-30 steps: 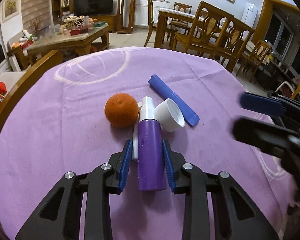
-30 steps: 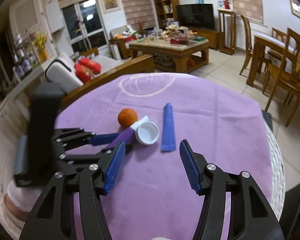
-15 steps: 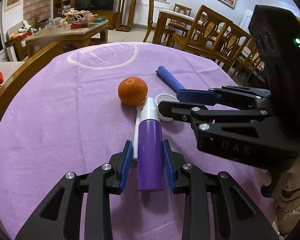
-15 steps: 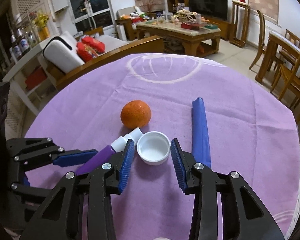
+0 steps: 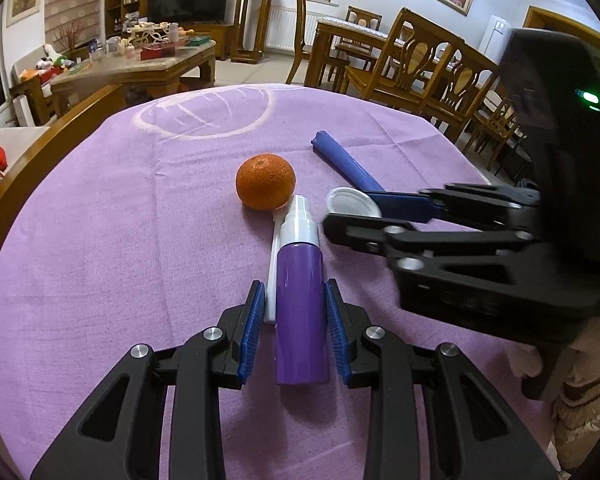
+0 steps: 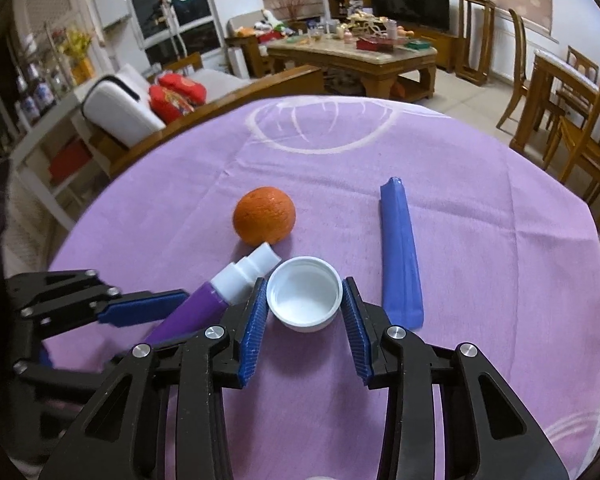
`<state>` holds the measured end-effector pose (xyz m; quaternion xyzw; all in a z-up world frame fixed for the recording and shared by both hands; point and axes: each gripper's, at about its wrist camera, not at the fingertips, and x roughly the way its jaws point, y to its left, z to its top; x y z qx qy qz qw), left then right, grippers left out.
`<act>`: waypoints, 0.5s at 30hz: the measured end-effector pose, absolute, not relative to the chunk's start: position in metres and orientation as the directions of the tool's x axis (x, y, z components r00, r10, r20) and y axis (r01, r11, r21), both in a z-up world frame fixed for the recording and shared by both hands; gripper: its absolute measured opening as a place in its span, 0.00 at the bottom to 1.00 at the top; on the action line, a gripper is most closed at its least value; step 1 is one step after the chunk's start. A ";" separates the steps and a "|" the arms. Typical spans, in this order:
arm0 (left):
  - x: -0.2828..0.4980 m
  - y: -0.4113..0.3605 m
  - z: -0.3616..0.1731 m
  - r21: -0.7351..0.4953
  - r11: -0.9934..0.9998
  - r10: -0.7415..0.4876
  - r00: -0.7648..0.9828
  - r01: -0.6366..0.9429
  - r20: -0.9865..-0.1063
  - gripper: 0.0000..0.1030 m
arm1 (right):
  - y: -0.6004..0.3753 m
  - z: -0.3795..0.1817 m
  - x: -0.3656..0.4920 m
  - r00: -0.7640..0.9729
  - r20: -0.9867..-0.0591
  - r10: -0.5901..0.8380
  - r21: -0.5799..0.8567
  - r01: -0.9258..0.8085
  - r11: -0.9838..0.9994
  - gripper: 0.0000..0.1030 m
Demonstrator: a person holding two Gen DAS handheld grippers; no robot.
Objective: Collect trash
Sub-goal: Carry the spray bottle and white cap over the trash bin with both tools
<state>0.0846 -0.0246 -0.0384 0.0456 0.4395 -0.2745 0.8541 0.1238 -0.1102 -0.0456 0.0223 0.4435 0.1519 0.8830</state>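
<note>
1. Looking down from both wrist cams, you see a round table under a purple cloth (image 5: 100, 240), w/ white ring patterns at its far side.
2. Your left gripper (image 5: 296, 300) is clamped on a purple spray bottle (image 5: 300, 312): both blue pads press its sides, approx mid-body. The bottle lies along the fingers w/ its white nozzle end pointing away from you, toward an orange.
3. A thin white piece lies just beside the bottle's left side, between the bottle and the left pad; can't tell what it is.
4. Your right gripper (image 6: 305, 300) is closed around a white cap (image 6: 305, 299). The cap sits open side up on the cloth, and both blue pads touch its rim, one on each side.
5. The cap is just right of the bottle's nozzle; in the right cam they look almost touching.
6. An orange (image 6: 265, 216) sits on the cloth just beyond the nozzle, near but apart from the cap.
7. A blue wrapper (image 6: 402, 256), long and flat, lies to the right of the cap, pointing away from you; it's near the right gripper's outer finger, not touching the cap.
8. Background: wooden chairs, a coffee table w/ clutter, a TV, a sofa w/ red cushions.
</note>
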 end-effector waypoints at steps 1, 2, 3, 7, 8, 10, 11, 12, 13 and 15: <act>0.084 -0.026 -0.038 -0.155 0.845 -0.425 0.469 0.511 -0.774 0.30 | -0.112 -0.043 0.120 0.565 -0.769 0.298 0.186 -0.247 0.951 0.36; 0.083 -0.027 -0.037 -0.151 0.844 -0.427 0.474 0.514 -0.770 0.30 | -0.115 -0.040 0.113 0.573 -0.759 0.308 0.199 -0.247 0.948 0.37; 0.082 -0.028 -0.036 -0.148 0.842 -0.430 0.482 0.518 -0.763 0.30 | -0.117 -0.037 0.107 0.580 -0.751 0.316 0.208 -0.247 0.947 0.37; 0.078 -0.032 -0.032 -0.121 0.839 -0.432 0.515 0.530 -0.741 0.25 | -0.131 -0.026 0.080 0.611 -0.716 0.339 0.244 -0.236 0.941 0.36; 0.076 -0.033 -0.031 -0.120 0.836 -0.440 0.521 0.536 -0.732 0.25 | -0.137 -0.023 0.071 0.621 -0.703 0.346 0.259 -0.230 0.938 0.37; 0.075 -0.033 -0.028 -0.127 0.832 -0.452 0.527 0.540 -0.720 0.25 | -0.148 -0.018 0.056 0.637 -0.678 0.366 0.294 -0.221 0.930 0.36; 0.075 -0.033 -0.029 -0.127 0.834 -0.448 0.526 0.537 -0.723 0.25 | -0.157 -0.015 0.046 0.648 -0.662 0.377 0.318 -0.212 0.924 0.36; 0.077 -0.034 -0.031 -0.112 0.842 -0.427 0.525 0.528 -0.736 0.24 | -0.165 -0.012 0.038 0.657 -0.651 0.380 0.334 -0.201 0.921 0.36; 0.078 -0.037 -0.033 -0.096 0.847 -0.407 0.522 0.523 -0.749 0.25 | -0.172 -0.010 0.030 0.667 -0.641 0.380 0.347 -0.189 0.919 0.36; 0.080 -0.041 -0.035 -0.063 0.847 -0.383 0.525 0.528 -0.760 0.25 | -0.189 -0.006 0.013 0.687 -0.619 0.379 0.375 -0.166 0.912 0.36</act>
